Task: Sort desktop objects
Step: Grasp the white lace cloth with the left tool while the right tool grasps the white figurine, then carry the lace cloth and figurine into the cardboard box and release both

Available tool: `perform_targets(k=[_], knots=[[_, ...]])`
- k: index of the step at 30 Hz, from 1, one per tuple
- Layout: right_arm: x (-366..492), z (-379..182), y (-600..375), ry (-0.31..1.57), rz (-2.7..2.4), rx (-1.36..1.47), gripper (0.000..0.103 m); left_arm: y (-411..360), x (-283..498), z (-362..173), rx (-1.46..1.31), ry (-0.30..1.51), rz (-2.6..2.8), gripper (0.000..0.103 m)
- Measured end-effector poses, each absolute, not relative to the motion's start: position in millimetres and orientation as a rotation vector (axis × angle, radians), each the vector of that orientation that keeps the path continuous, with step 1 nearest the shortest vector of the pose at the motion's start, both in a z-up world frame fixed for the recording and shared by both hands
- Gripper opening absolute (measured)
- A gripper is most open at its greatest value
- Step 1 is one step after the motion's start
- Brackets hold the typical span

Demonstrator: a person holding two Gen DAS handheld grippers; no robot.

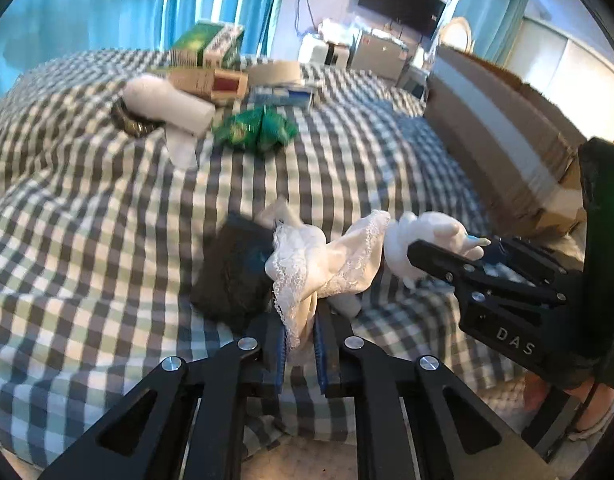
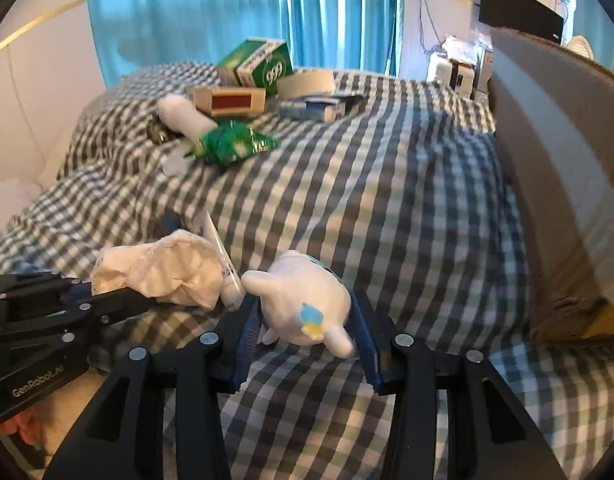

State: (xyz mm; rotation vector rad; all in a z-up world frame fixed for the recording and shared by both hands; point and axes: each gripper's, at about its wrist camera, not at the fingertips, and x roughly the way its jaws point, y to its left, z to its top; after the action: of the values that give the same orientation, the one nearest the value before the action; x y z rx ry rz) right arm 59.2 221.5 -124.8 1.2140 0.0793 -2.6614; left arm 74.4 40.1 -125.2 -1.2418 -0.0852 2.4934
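Observation:
My left gripper [image 1: 299, 328] is shut on a white lace-trimmed cloth [image 1: 327, 260], which bunches above the fingers; the cloth also shows in the right wrist view [image 2: 167, 272]. A dark pouch [image 1: 235, 268] lies just left of it on the checkered cover. My right gripper [image 2: 307, 332] is shut on a white plush toy [image 2: 307, 300] with a blue and yellow patch; the toy also shows at the right in the left wrist view [image 1: 427, 236]. The two grippers are side by side near the table's front edge.
At the back lie green boxes [image 2: 259, 64], a red-and-tan box [image 2: 231, 102], a blue-white box [image 2: 319, 106], a tape roll [image 2: 307, 80], a white roll [image 1: 167, 102] and green packets [image 1: 259, 128]. A cardboard box [image 1: 499, 128] stands at the right. The checkered cover [image 2: 367, 200] spans the middle.

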Motion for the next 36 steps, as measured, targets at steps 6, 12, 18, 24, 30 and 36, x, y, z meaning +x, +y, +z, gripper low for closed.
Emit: perform_targets(k=[6,12,18,24,30,36], knots=[[62,-108,221,0.076,-2.683,1.160,0.043,40,74,-107,-1.155,-0.099,2.545,0.011],[66,-103,222,0.080,-2.680,1.163,0.043,41,73,-102,-1.138,-0.072,2.573,0.011],[75,-88,219,0.112,-2.696,1.110,0.043,36,69,-87,-1.104,-0.097,2.607,0.011],[89,-55,215,0.133,-2.721,1.004,0.043,35,65,-72,-1.066,-0.128,2.636,0.011],[100,-30,217,0.140,-2.743,0.919,0.043,41,59,-53,-1.014,-0.113,2.645,0.011],[100,-20,225,0.114,-2.750,0.897,0.043,51,52,-35,-0.974,-0.107,2.638,0.011]])
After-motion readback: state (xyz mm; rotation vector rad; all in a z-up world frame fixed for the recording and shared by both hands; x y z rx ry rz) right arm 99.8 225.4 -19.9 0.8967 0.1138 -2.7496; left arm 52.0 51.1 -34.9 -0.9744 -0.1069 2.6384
